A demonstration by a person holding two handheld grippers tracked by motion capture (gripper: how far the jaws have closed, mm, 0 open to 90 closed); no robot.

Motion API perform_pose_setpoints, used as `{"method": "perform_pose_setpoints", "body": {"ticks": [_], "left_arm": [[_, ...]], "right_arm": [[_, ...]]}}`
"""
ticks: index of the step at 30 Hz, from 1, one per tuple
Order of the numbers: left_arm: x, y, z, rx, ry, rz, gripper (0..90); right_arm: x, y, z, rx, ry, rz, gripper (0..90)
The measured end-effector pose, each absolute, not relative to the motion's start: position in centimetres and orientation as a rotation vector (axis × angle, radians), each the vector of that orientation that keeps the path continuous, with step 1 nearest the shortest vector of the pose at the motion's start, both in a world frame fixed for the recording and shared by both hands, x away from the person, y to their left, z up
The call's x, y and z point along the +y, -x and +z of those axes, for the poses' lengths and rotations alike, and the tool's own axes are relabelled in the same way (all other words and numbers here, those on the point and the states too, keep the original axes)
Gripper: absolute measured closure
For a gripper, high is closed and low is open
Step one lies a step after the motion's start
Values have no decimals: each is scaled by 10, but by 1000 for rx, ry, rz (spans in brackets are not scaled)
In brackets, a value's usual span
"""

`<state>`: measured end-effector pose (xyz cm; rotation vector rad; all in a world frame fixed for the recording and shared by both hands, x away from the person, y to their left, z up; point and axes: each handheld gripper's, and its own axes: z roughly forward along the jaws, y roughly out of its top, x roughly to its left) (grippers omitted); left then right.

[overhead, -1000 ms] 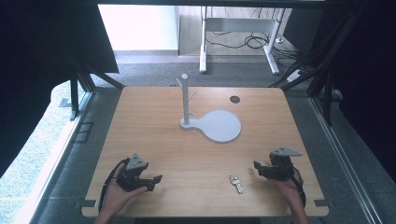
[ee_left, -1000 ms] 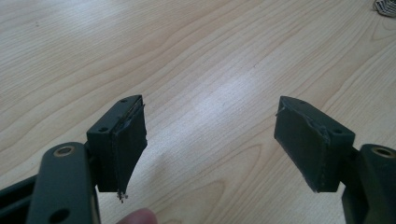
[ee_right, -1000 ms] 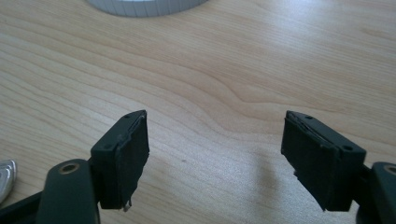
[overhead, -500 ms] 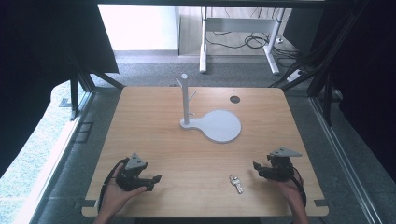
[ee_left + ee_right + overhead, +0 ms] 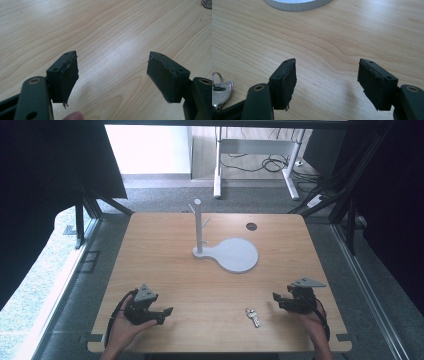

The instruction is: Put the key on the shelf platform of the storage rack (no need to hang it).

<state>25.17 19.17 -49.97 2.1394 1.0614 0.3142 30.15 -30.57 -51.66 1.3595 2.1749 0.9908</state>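
A small bunch of silver keys (image 5: 253,316) lies on the wooden table (image 5: 165,255) near its front edge, right of centre. My right gripper (image 5: 278,300) rests just right of the keys, open, with bare wood between its jaws. In the right gripper view (image 5: 325,82) the keys (image 5: 219,91) show at the lower left, outside the jaws. My left gripper (image 5: 166,314) sits at the front left of the table, open and holding nothing. Bare wood fills the gap of the left gripper (image 5: 112,80) in its own view. A white stand (image 5: 198,227) with a post and pegs rises mid-table from a round base (image 5: 237,255).
A dark round hole (image 5: 251,226) marks the table at the back right. The rim of the white base (image 5: 298,3) shows at the top of the right gripper view. Beyond the table are a desk frame and cables on the floor (image 5: 265,165).
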Motion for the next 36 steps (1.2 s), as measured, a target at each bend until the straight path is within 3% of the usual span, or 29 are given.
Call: {"method": "perform_pose_setpoints", "body": {"ticks": [17,36], "left_arm": [[198,-251,-493,1079,-2108,323,253],[196,-250,-496,1059,-2082,259,254]], "right_arm": [[-302,-306,-500,2237,-1321,996,368],[-266,-315,-465,2516,-1245,855,425]]}}
